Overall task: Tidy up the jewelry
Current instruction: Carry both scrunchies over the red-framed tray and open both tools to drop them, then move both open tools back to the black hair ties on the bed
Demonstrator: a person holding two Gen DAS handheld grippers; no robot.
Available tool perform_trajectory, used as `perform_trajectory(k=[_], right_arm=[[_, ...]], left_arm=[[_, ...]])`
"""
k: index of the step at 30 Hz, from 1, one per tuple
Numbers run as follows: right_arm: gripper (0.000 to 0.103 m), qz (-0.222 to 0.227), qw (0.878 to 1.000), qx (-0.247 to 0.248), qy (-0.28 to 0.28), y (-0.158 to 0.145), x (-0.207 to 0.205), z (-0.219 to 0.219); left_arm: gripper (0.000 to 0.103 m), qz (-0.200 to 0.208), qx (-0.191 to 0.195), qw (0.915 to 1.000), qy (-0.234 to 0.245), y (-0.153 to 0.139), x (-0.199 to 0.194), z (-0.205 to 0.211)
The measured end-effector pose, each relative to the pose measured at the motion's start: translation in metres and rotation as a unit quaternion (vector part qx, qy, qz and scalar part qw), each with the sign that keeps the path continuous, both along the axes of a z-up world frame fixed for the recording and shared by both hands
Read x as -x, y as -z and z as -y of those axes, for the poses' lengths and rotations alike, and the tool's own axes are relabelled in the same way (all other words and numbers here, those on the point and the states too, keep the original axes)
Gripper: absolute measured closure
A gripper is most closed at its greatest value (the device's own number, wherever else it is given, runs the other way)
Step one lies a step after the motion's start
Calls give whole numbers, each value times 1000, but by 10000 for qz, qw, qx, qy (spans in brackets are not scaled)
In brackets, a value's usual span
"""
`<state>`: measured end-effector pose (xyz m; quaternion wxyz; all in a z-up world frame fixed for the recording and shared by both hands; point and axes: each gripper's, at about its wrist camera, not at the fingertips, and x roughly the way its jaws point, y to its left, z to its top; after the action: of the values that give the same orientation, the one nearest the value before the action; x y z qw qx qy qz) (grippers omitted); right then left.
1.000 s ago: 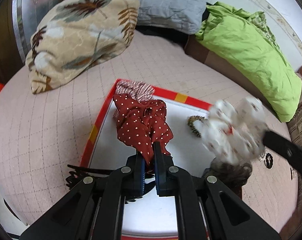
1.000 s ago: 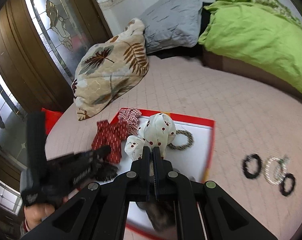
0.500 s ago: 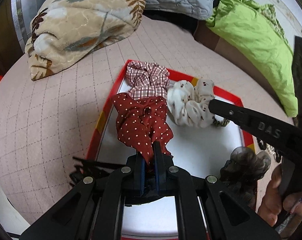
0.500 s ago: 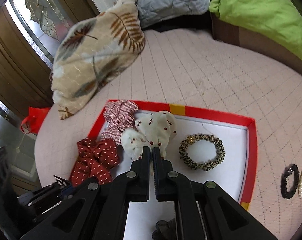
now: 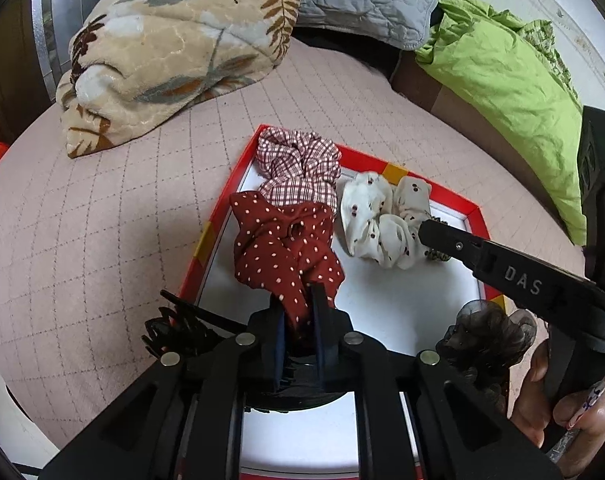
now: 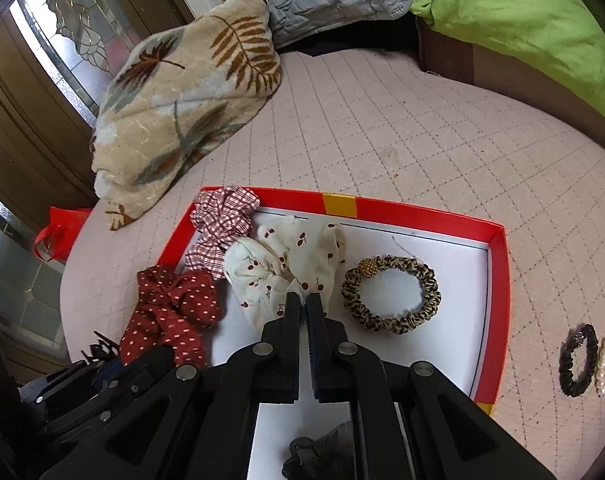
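Black hair claw [image 5: 174, 328] half hidden behind the left gripper [image 5: 298, 300], hard to read. Left jaws opening, the red polka-dot scrunchie [image 5: 282, 248] between them, lying over the tray's [image 6: 498, 280] left edge. Right gripper [image 6: 302, 300] clamped on the white cherry-print scrunchie [image 6: 286, 268], near the tray's far-left corner.

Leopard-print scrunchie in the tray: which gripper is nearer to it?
Right. The right gripper sits just left of the leopard-print scrunchie, pinching the white cherry scrunchie. The left gripper, jaws opening around the red dotted scrunchie, is across the tray.
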<state>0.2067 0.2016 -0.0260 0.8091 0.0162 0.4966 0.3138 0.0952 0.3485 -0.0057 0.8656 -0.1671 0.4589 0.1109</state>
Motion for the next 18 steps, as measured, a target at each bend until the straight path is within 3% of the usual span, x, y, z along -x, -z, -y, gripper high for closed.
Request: perform_trajectory(k=[4, 6, 8, 18], right_arm=[[91, 78, 10000, -41, -11, -9, 6, 5], [79, 111, 9999, -77, 10, -14, 10, 9], [74, 147, 9998, -103, 47, -19, 13, 13], [74, 404, 9991, -62, 141, -40, 43, 43]], left_arm=[[78, 87, -11, 9999, -49, -4, 2, 1], [71, 145, -43, 9999, -81, -7, 3, 2], [69, 220, -96, 9996, -119, -10, 6, 3], [67, 387, -421, 9983, -102, -22, 13, 16]])
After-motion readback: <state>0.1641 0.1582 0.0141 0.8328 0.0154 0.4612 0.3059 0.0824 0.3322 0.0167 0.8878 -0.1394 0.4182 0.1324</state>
